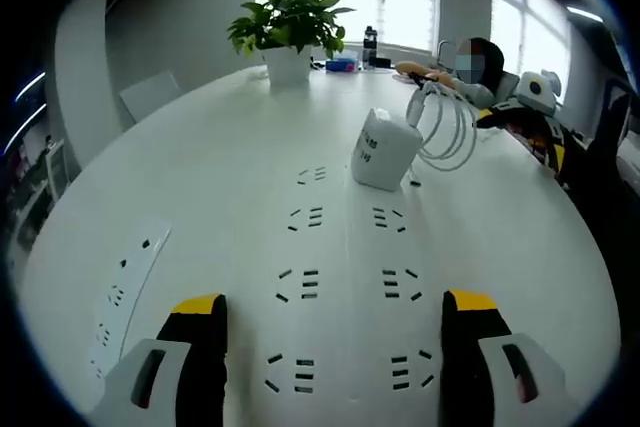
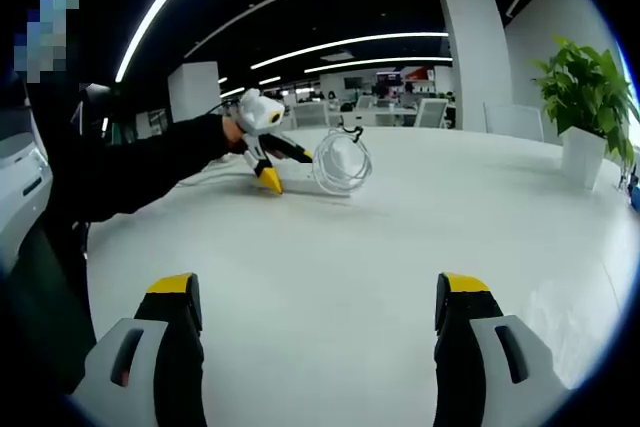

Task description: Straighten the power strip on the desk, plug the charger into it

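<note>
Step, we judge: start of straightening, nothing gripped yet. L gripper (image 1: 335,347) jaws wide apart, empty, hovering over the wide white power strip w/ two columns of sockets (image 1: 345,287); the strip runs between the jaws and away from us. White cube charger (image 1: 385,147) stands at the strip's far end, w/ its white coiled cable (image 1: 448,127) just beyond; plugged in or not, we can't tell. A slim white second strip (image 1: 130,287) lies to the L. R gripper (image 2: 315,347) also spread, empty, over bare white desk (image 2: 400,237), well apart from the cable. Next, probably: close on the strip's edge, square it, then go for the charger.
</note>
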Demonstrator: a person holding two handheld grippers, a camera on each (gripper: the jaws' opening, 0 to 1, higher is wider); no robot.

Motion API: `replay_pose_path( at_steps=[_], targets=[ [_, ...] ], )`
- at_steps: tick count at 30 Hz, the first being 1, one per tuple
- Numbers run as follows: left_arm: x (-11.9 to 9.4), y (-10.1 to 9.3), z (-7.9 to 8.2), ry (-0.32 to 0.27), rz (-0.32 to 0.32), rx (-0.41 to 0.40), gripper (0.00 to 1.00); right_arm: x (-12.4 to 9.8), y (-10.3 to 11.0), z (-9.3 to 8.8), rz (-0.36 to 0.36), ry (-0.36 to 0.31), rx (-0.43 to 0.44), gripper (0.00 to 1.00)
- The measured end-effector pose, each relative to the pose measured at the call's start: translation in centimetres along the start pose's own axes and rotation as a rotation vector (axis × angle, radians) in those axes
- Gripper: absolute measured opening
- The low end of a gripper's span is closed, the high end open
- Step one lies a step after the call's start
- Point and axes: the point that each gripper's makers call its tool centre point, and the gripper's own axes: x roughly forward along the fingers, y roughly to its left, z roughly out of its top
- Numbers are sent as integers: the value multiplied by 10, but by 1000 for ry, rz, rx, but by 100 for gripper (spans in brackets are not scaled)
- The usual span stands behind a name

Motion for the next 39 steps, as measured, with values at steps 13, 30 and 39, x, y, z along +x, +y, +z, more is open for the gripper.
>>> replay_pose_path(
  at_steps=[13, 30, 39],
  targets=[
    [3, -1, 4, -18, -22, 30, 91, 2, -1, -3, 1, 4, 1, 97],
    [14, -17, 22, -89, -104, 101, 83, 0, -4, -8, -11, 14, -3, 96],
    [-12, -7, 27, -94, -82, 88, 80, -2, -4, -10, -15, 18, 0, 95]
  ],
)
